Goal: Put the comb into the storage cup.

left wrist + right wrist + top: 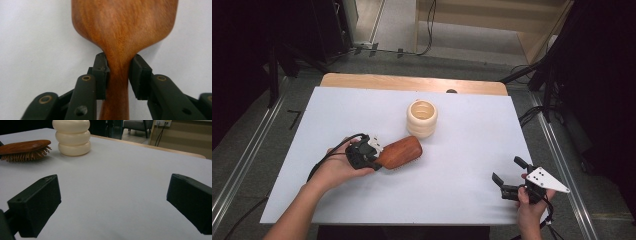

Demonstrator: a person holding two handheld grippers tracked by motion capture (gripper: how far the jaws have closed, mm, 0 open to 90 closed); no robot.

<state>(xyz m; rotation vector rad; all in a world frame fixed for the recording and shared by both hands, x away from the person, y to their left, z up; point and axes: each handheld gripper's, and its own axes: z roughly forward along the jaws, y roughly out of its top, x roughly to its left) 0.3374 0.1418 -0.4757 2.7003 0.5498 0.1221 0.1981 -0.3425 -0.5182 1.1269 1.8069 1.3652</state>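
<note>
Overhead, white tabletop (462, 165), grey floor (257, 135).

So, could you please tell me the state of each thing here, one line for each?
Wooden hairbrush: lying on the table, bristles down, neck clamped between the left jaws.
Cream ribbed holder: upright, open at the top, beside the brush head, untouched.
Left gripper: shut on the brush neck.
Right gripper: open, holding nothing, low over the white table.

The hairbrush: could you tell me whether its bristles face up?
No, the hairbrush lies bristles down on the table.
</note>
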